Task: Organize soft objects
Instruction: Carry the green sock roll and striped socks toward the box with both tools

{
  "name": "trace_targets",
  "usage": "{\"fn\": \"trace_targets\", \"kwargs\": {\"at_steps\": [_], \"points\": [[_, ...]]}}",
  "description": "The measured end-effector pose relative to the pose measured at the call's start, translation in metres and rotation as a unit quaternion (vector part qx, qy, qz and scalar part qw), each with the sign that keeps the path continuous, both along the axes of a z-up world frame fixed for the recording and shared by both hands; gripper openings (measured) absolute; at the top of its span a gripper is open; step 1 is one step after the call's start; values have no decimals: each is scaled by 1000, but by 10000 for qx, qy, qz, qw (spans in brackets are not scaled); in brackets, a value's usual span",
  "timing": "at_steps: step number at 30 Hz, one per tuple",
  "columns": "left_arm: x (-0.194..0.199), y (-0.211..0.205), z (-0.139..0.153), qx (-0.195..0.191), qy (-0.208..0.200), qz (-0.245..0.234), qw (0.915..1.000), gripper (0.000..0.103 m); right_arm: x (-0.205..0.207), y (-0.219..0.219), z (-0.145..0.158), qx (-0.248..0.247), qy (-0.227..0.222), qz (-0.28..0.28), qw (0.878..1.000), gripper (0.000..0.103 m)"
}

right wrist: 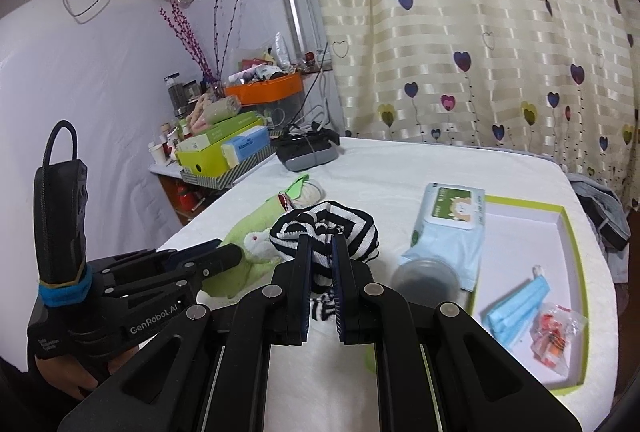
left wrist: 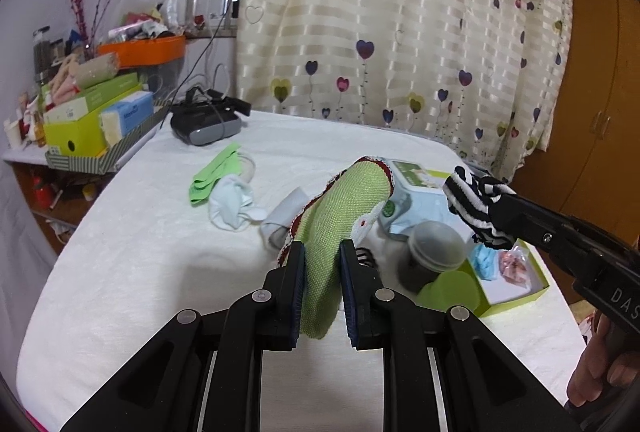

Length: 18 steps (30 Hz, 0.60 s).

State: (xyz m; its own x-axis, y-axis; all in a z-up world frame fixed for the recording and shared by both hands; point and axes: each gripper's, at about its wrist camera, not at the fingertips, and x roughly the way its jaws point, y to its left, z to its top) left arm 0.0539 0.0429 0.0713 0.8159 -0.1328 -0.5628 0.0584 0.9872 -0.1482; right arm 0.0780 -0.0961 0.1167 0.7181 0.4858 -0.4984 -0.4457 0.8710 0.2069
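My left gripper [left wrist: 322,252] is shut on a green knit sock [left wrist: 344,207] with a red-and-white trim, held above the white bed. My right gripper [right wrist: 321,246] is shut on a bunched black-and-white striped sock [right wrist: 326,226], also lifted; it shows at the right of the left wrist view [left wrist: 476,203]. The left gripper with the green sock [right wrist: 248,256] shows at the left of the right wrist view. On the bed lie a pale blue sock [left wrist: 234,207], a green sock pair [left wrist: 212,175] and a grey-white sock [left wrist: 280,218].
A white tray with a green rim [right wrist: 532,296] holds blue face masks [right wrist: 516,312] and a small packet [right wrist: 556,336]. A wet-wipes pack [right wrist: 448,228] and a dark jar [right wrist: 426,278] lie beside it. A VR headset [left wrist: 206,121] sits at the back. A cluttered shelf [left wrist: 88,115] stands on the left.
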Motion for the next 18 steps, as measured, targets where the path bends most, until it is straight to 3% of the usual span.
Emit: {"fn": "trace_targets", "kwargs": {"at_steps": [10,18], "points": [[-2,-30,6,-73,-25,-363,9993,16,-12,-33,1,2,-38,-326,9995,10],[0,-66,16,-148,-141,-789,9967,16,-20,-84,-2,18,20,-933,9956,10]]}}
